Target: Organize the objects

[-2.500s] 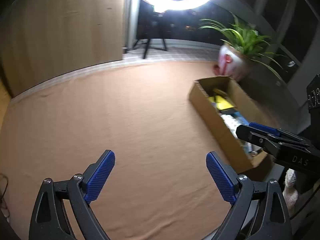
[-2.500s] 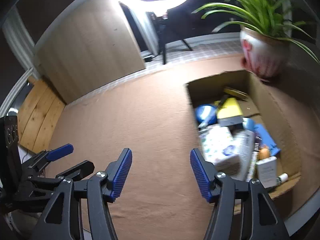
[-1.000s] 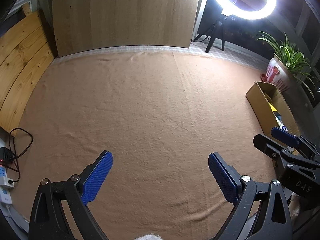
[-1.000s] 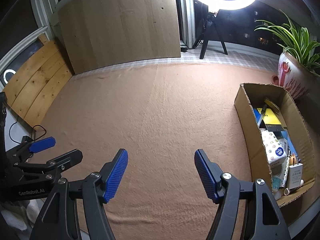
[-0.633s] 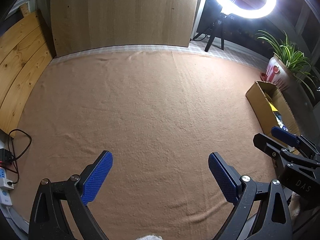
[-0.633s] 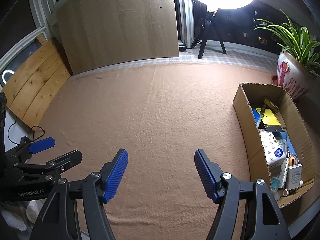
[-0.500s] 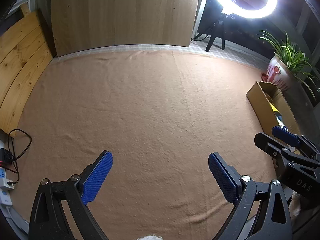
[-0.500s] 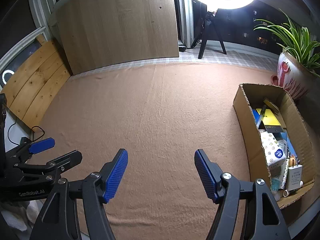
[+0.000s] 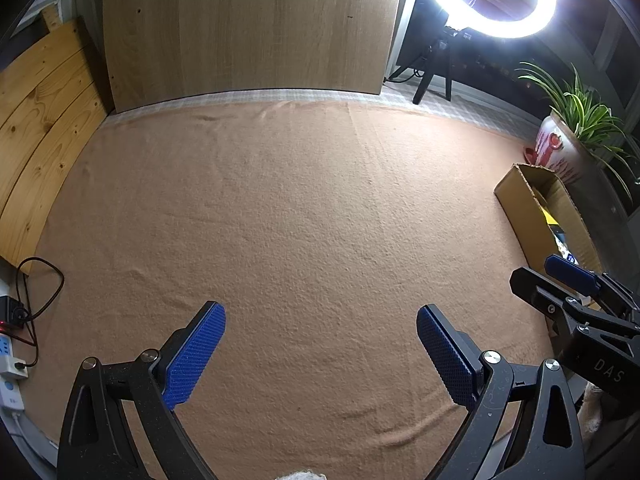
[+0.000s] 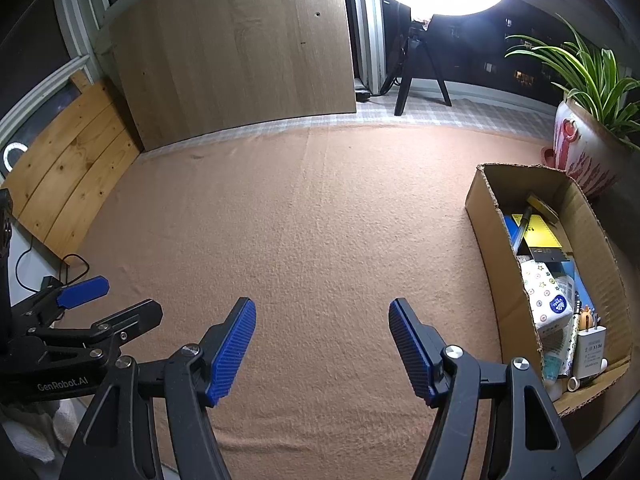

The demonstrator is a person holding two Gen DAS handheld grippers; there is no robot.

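An open cardboard box (image 10: pixel 486 216) stands on the orange-brown carpet (image 10: pixel 320 220) at the right, holding a yellow booklet (image 10: pixel 540 232), a star-patterned pack (image 10: pixel 546 294), a white charger (image 10: pixel 591 354) and several other small items. My right gripper (image 10: pixel 322 332) hovers open over bare carpet left of the box, nothing between its blue pads. My left gripper (image 9: pixel 320 340) is open and empty above the carpet too. The box (image 9: pixel 520 208) shows at the right edge of the left wrist view, with the right gripper (image 9: pixel 560 280) in front of it.
A potted plant (image 10: pixel 580 152) stands beyond the box. A ring light on a tripod (image 10: pixel 424 40) and a leaning wooden board (image 10: pixel 240 52) line the far side. Wooden planks (image 9: pixel 36 128) and a power strip with cables (image 9: pixel 12 344) lie at the left.
Since 2.5 seconds ago both grippers have pulled back from the box, so more carpet shows. Over the last second nothing has visibly moved.
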